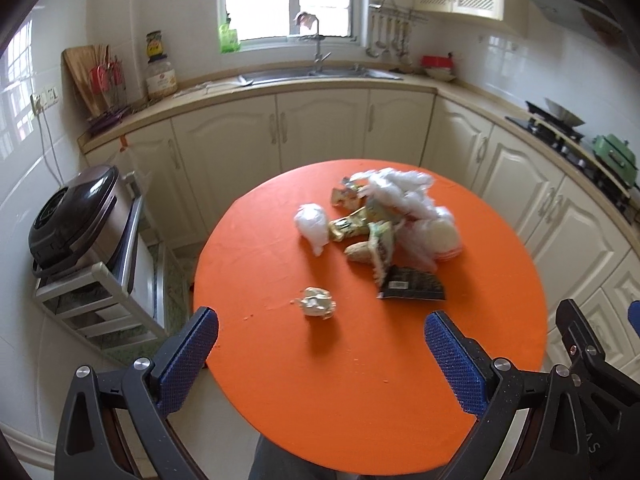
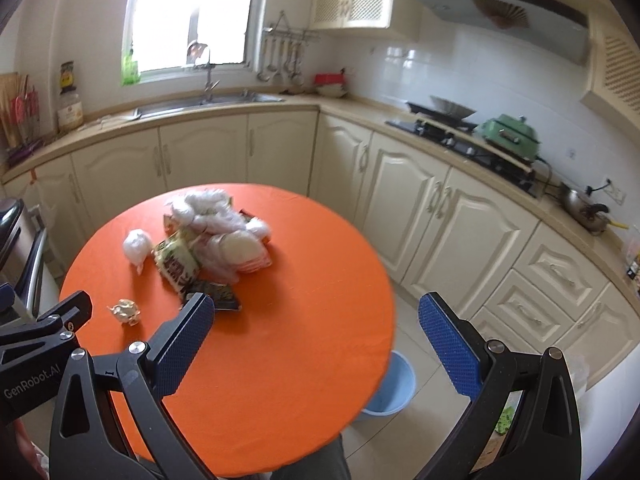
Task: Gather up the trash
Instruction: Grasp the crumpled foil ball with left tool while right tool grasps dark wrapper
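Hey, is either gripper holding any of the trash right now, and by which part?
Nothing is held. The left gripper and right gripper are both open and empty above the round orange table.

My two wrist cameras look forward and down from near the orange table point(image 1: 280, 360), sharing its trash pile point(image 1: 384, 224).
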